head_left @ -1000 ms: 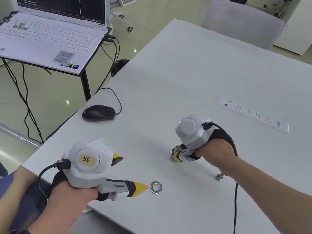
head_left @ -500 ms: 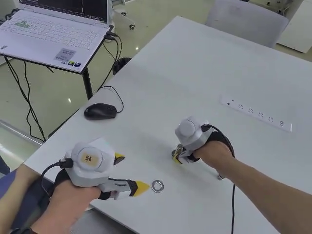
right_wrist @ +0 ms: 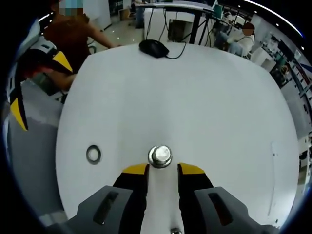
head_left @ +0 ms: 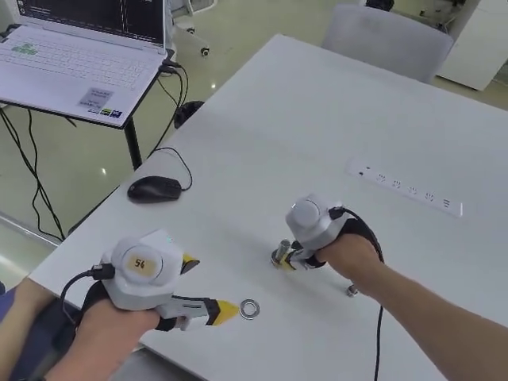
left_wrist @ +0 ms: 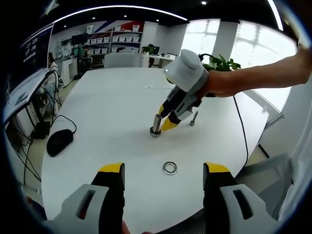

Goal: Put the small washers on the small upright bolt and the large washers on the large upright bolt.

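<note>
A large upright bolt point(head_left: 282, 252) stands mid-table, also seen as the large bolt point(left_wrist: 156, 125) and from above as the bolt point(right_wrist: 160, 156). My right gripper point(head_left: 284, 260) sits just behind it, jaws a little apart with nothing between them, tips point(right_wrist: 163, 169) almost touching the bolt. A loose washer point(head_left: 249, 309) lies flat near the front edge. My left gripper point(head_left: 208, 287) is open, its tips point(left_wrist: 163, 168) either side of the washer point(left_wrist: 170, 167) and short of it. A small upright bolt point(head_left: 350, 291) stands under my right wrist.
A black mouse point(head_left: 155, 189) with its cable lies at the table's left edge. A white power strip point(head_left: 405, 189) lies at the back right. A laptop point(head_left: 71, 67) stands on a side stand to the left, and a grey chair point(head_left: 381, 40) beyond the table.
The right gripper has drawn back slightly, so the large bolt now stands free in front of its tips. The left gripper stays beside the washer. The head camera has shifted.
</note>
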Action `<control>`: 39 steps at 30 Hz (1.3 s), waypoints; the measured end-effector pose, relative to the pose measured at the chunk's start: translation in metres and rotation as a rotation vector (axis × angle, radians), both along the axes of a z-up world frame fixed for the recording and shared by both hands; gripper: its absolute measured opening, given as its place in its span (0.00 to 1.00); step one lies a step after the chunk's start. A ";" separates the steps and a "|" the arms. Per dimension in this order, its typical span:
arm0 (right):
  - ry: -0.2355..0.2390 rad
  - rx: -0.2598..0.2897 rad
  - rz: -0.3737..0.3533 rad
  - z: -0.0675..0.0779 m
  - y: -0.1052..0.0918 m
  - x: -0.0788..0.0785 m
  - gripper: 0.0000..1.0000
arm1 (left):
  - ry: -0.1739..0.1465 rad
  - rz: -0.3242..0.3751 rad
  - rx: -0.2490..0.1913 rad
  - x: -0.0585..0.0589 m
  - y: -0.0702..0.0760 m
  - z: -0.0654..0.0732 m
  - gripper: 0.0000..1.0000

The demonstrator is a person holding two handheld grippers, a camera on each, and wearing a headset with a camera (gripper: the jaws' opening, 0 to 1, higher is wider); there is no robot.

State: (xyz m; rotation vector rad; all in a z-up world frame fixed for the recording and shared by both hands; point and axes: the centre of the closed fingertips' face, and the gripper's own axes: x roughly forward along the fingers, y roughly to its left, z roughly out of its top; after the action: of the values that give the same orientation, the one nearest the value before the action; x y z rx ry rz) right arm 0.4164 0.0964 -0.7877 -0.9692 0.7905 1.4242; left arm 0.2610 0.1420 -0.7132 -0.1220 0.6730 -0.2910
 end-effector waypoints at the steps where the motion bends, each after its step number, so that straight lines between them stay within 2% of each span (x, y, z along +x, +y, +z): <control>1: -0.001 0.002 -0.003 0.001 -0.002 0.000 0.24 | -0.001 -0.001 0.001 0.000 0.000 0.000 0.64; 4: -0.002 0.009 -0.019 0.004 -0.009 -0.001 0.25 | -0.004 -0.005 0.001 0.001 -0.002 0.002 0.64; 9: 0.007 -0.006 -0.025 0.001 -0.022 -0.008 0.25 | -0.006 -0.009 0.001 0.000 -0.004 0.002 0.65; 19: 0.048 -0.030 0.018 -0.013 -0.036 -0.041 0.27 | -0.012 -0.011 0.004 -0.003 -0.005 0.004 0.64; 31: 0.121 -0.007 0.110 -0.022 -0.026 -0.081 0.36 | -0.012 -0.010 0.004 -0.006 -0.005 0.004 0.65; 39: 0.133 -0.020 0.184 -0.031 -0.018 -0.100 0.35 | -0.012 -0.010 0.004 -0.007 -0.005 0.005 0.65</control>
State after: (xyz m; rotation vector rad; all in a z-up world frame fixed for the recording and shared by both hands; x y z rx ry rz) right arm 0.3160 0.0780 -0.8184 -0.9902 0.8312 1.6568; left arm 0.2541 0.1371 -0.7087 -0.1127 0.6622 -0.2992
